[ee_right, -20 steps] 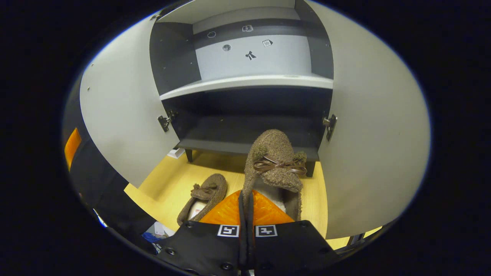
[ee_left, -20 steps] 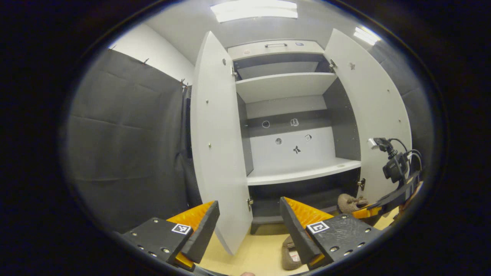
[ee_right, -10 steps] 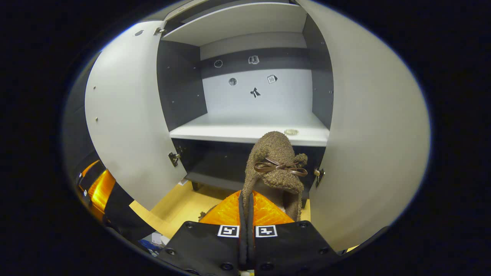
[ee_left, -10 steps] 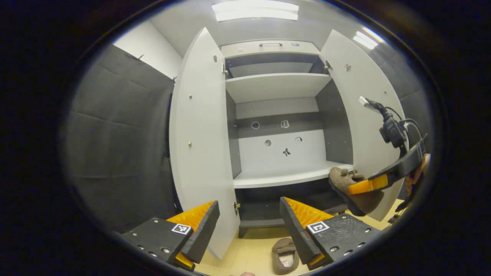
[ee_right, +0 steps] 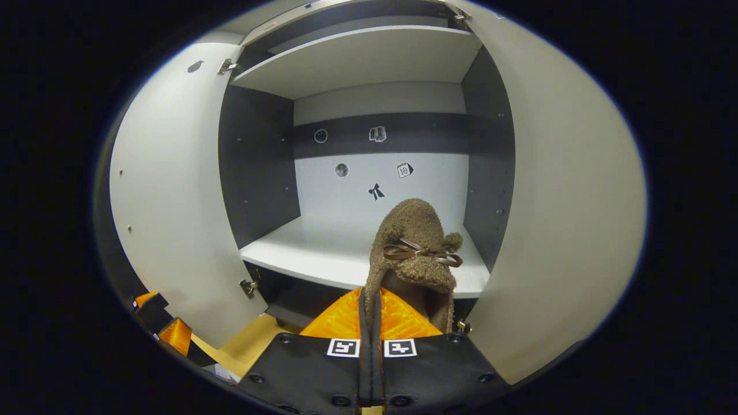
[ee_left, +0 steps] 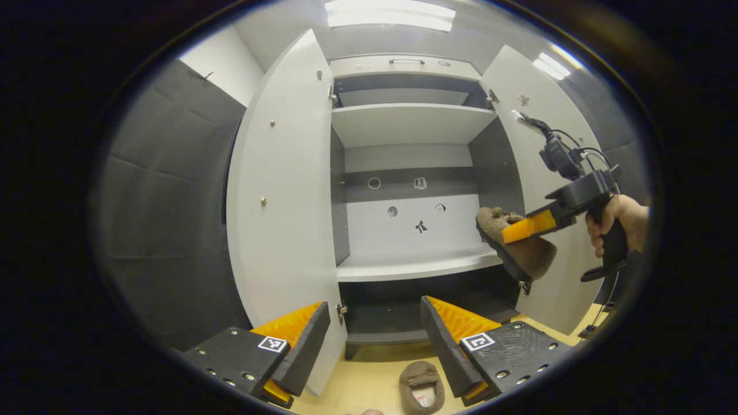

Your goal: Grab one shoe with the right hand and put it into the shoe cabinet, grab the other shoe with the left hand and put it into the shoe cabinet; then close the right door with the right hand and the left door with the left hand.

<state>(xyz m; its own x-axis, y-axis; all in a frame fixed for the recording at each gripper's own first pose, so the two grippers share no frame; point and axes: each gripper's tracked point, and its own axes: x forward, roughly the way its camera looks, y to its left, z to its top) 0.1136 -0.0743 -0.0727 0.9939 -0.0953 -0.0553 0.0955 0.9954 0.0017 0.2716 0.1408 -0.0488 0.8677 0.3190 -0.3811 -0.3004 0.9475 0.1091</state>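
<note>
Your right gripper [ee_right: 369, 323] is pinched on the heel edge of a brown fuzzy slipper [ee_right: 416, 253], and the fingers look pressed nearly together on that thin rim. In the right gripper view the slipper's long axis runs straight away from you along the fingers, toe and bow pointing into the shoe cabinet [ee_right: 256, 161]. The toe sits in front of the middle shelf [ee_right: 323, 253], toward its right side, close to the right door [ee_right: 553, 219].

From the left gripper view, the same slipper [ee_left: 515, 249] hangs in the air at the cabinet's right front edge, with its toe just above the level of that shelf [ee_left: 403, 268] and its sole tilted downward. I judge it has not crossed the shelf lip yet, so your coming move is forward and slightly left, keeping the toe leading and the sole clear of the lip. Watch the right door [ee_left: 548, 190]: the slipper is just beside it.

Your left gripper [ee_left: 375, 340] is spread wide and carries nothing. It hovers low, with the second slipper [ee_left: 422, 389] on the wooden floor [ee_left: 369, 386] just below and between its fingers, toe pointing toward the cabinet. The left hand is plainly the nearer one for that shoe. Both doors stand wide open, including the left door [ee_left: 282, 202].
</note>
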